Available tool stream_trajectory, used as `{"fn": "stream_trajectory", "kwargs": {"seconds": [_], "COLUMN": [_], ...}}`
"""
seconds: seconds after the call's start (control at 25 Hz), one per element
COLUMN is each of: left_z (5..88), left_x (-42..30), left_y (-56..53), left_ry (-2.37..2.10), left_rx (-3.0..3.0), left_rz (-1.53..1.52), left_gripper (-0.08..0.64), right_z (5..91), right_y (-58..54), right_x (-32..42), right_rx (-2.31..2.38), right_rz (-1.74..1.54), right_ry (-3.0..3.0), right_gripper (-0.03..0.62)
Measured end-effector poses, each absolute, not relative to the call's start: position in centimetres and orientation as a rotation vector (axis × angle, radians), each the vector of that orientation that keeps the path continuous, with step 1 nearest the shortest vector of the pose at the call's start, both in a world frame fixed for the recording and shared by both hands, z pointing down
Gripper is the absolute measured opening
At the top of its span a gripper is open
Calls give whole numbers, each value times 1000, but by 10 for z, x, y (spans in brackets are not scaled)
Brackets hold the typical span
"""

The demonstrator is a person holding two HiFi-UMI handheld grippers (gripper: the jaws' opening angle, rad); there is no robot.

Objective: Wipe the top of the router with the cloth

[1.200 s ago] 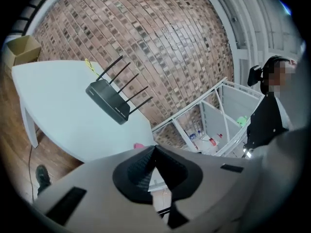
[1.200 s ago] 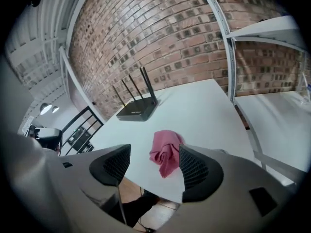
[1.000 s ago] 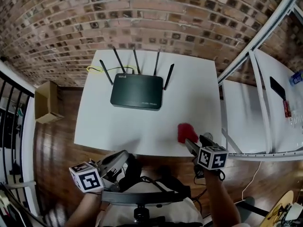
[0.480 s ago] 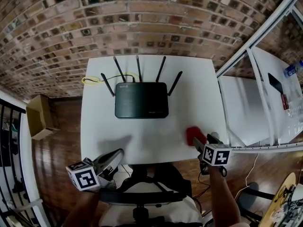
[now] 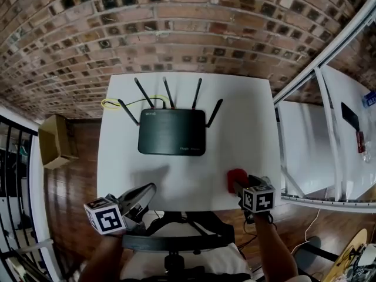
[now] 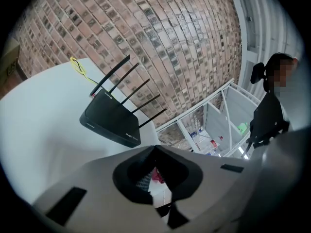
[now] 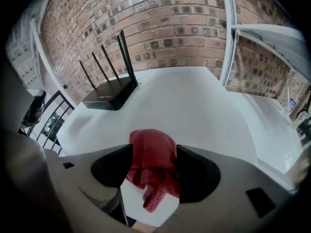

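Far left: cardboard box (image 5: 57, 133) on the wooden floor (image 5: 70, 181), beside the white table (image 5: 241, 116).

Left gripper (image 5: 150, 188): hovers at the table's near-left edge, angled towards the router. Its own view shows the jaw tips meeting, nothing caught between them. Clenched, empty.

Yellow cable (image 5: 111, 103): loops on the table's far-left corner, running towards the back of the router.

Router (image 5: 172, 131): black, flat, lying on the far half of the table, slightly left of centre. Five antennas (image 5: 167, 93) stand up along its rear edge, towards the brick wall (image 5: 188, 22). Its top is bare; neither gripper nor cloth touches it.

Cloth (image 5: 235, 177): red, bunched into a lump, lying on the table near the near-right edge, well apart from the router.

Right gripper (image 7: 154, 148): pitched steeply down over the cloth. Jaws stand wide, one on each side of the lump, and have just been closing. The cloth fills the gap between them, with one loose end trailing back towards the table's edge. Its sides look to meet both inner faces, but I cannot tell from here whether they squeeze it yet. The lump rests on the table. Noted as released, straddling the cloth.

Far right: white metal racking (image 5: 317, 81) beside the table.
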State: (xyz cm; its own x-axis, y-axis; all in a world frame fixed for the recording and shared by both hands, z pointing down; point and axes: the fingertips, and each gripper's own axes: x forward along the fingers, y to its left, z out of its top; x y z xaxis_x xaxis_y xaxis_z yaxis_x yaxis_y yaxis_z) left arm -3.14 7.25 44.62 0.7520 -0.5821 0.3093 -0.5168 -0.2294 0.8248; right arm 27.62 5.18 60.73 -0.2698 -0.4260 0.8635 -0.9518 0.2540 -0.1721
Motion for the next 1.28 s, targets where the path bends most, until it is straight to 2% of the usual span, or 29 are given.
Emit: {"fn": "stream_trajectory", "kwargs": {"seconds": [0.08,0.48,0.88,1.28], "left_z": [444,451,445,423], "left_x": [-22,-9,-63,-130], "left_y": [65,42,24,7], "left_ry": [-870,-954,-931,-927], "left_rx": [1872,1829,1874,1936], "left_rz": [-76,-90,-109,-201], "left_gripper": [25,25,24,23], "right_z": [611,608,520,469], "right_y": [50,39,-32,-114], "right_x": [277,275,135,-16], "right_rx": [1209,1085,1044,937], "right_rz": [923,875,713,427], "right_ry": [-1829,-1891,-2218,-2358], "right_gripper": [270,157,153,152]}}
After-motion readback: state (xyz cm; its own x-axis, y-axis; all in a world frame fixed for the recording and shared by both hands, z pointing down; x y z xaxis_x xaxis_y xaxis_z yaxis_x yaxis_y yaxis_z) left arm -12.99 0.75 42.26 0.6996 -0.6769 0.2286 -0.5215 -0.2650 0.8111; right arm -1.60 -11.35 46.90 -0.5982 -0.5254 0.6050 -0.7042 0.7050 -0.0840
